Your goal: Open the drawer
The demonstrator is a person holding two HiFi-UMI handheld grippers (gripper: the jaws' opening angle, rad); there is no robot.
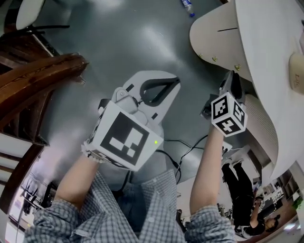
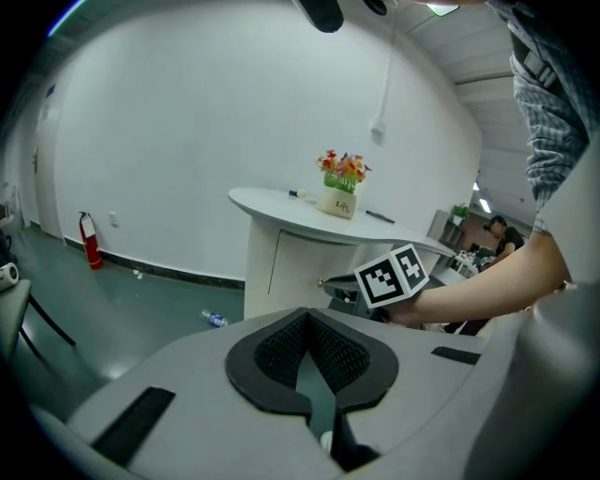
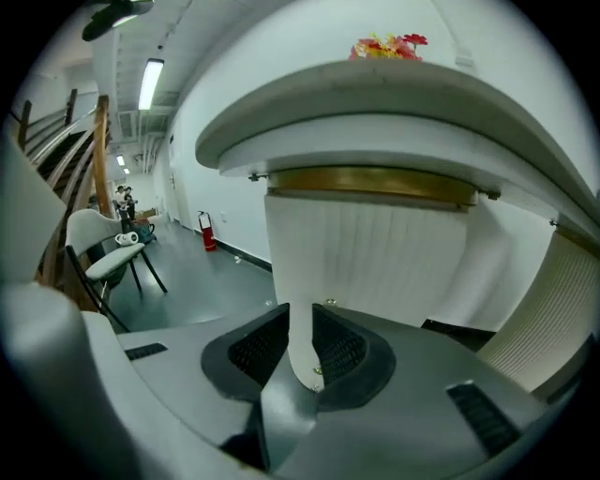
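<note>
A white curved counter (image 1: 216,35) stands at the upper right of the head view, with small brass knobs (image 1: 214,59) along its lower edge. From the right gripper view it rises just ahead: a brass-coloured strip (image 3: 370,181) runs under the top, above a ribbed white front (image 3: 366,253). My right gripper (image 1: 233,76) points at that edge, close under the top. Its jaws (image 3: 300,314) stand slightly open, with only the white front showing in the gap. My left gripper (image 1: 176,81) hangs over the floor, left of the counter. It is shut (image 2: 307,314) and holds nothing.
A pot of flowers (image 2: 339,192) stands on the counter top. On the green floor lie a plastic bottle (image 1: 187,7) and black cables (image 1: 180,144). A wooden stair rail (image 1: 38,76) is at the left. A chair (image 3: 108,248) and a fire extinguisher (image 2: 90,239) are farther off.
</note>
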